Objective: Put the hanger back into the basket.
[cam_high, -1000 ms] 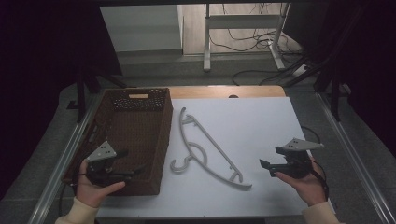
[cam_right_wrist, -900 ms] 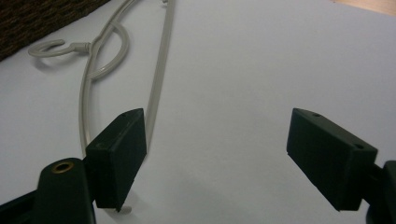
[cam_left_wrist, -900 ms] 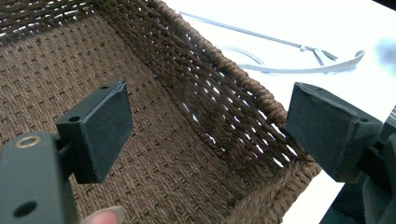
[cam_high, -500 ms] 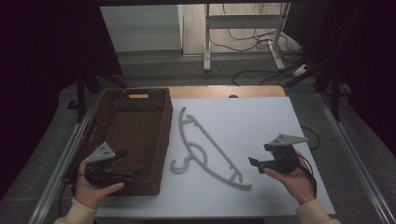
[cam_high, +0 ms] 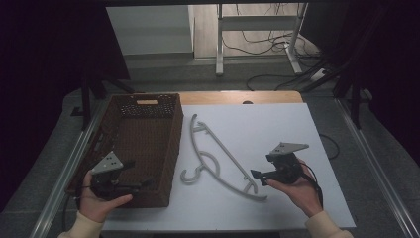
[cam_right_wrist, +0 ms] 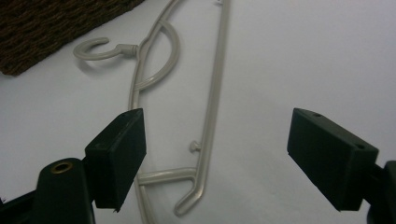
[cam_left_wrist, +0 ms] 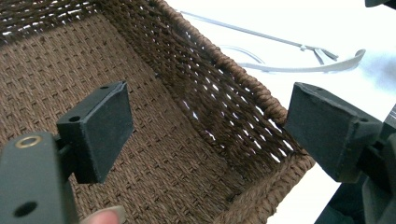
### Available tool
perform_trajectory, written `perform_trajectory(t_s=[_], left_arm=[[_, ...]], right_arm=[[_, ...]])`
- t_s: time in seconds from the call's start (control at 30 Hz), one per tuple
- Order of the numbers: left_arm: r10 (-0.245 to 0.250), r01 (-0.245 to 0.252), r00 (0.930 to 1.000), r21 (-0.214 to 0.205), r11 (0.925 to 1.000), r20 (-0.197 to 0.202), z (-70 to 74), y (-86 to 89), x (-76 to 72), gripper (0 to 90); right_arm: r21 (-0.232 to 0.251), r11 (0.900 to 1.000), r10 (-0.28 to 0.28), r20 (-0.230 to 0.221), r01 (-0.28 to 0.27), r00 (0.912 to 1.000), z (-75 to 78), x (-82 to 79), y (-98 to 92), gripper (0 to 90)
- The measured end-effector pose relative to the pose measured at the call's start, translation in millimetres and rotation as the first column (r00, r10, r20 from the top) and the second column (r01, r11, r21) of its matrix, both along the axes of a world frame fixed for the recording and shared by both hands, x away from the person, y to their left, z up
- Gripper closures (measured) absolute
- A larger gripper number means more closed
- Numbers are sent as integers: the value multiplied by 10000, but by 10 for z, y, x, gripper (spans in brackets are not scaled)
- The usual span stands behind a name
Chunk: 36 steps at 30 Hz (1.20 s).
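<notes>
On the white table top, between your two hands, the pale grey plastic clothes hanger lies flat, its hook curling toward the near corner of the dark brown woven wicker basket and stopping just beside that wall without clearly touching it. It is a thin, one-piece hanger: a long straight bar, a curved shoulder arm with a small upturned tip at the near end, and a rounded loop under the hook. Nothing lies on it or across it. Your right gripper sits just off the hanger's near end, jaws spread wide with nothing between them; in the right gripper view that end of the hanger lies on the table in the gap between the black pads. Your left gripper hovers over the basket's near end, jaws likewise released and empty, with the woven basket floor below them.
</notes>
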<state>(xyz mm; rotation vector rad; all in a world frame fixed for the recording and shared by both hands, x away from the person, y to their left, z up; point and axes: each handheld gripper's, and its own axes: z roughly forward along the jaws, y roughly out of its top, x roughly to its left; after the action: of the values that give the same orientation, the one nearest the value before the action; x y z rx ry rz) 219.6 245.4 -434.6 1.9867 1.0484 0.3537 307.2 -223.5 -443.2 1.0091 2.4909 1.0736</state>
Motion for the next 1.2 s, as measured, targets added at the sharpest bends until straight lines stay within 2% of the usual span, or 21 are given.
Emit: perform_trajectory(t_s=[0.5,0.67,1.17,1.2], left_arm=[[-11,11,10000,-26,10000,35,19,0,-19,147],[22,-21,10000,-35,10000,8,10,10,-19,147],[9,-9,10000,-34,10000,0,10,11,-31,147],[3,-3,10000,-31,10000,3,11,10,-31,147]], right_arm=[[-341,9959,824,-521,-842,9952,-77,67,407,194],[-691,9892,1233,-867,-1294,9886,-148,102,616,195],[-1255,9730,1718,-1667,-1937,9709,-303,172,936,225],[-1371,9708,1705,-1828,-1968,9682,-336,188,979,239]])
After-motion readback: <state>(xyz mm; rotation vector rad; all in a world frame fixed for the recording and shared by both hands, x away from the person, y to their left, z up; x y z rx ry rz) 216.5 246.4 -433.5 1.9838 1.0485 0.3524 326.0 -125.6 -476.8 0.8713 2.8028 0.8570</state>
